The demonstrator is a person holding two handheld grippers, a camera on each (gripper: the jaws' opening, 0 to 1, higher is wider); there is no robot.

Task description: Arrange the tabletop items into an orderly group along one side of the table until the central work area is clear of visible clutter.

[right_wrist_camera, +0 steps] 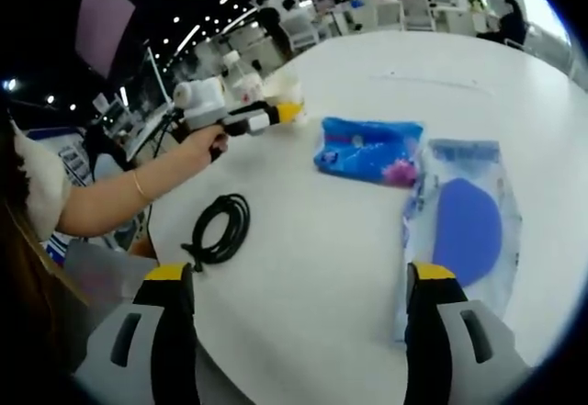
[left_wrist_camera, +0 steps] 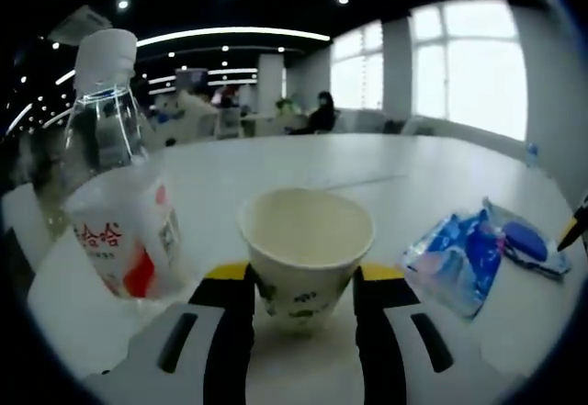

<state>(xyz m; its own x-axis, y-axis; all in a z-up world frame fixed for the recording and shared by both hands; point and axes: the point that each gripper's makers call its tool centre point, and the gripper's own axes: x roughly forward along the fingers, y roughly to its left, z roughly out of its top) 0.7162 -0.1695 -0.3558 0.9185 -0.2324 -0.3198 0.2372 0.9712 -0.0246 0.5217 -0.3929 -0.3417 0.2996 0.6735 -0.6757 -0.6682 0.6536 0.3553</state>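
while the left tool (left_wrist_camera: 303, 309) pinches a paper cup (left_wrist_camera: 306, 244), water bottle (left_wrist_camera: 115, 157) beside, right tool (right_wrist_camera: 303, 309) spread

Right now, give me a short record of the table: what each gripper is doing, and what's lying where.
left gripper: jaws around paper cup
right gripper: open, holding nothing
beside cup: water bottle
table middle: blue packet, clear bag with blue disc
near edge: coiled black cable
surface: white table
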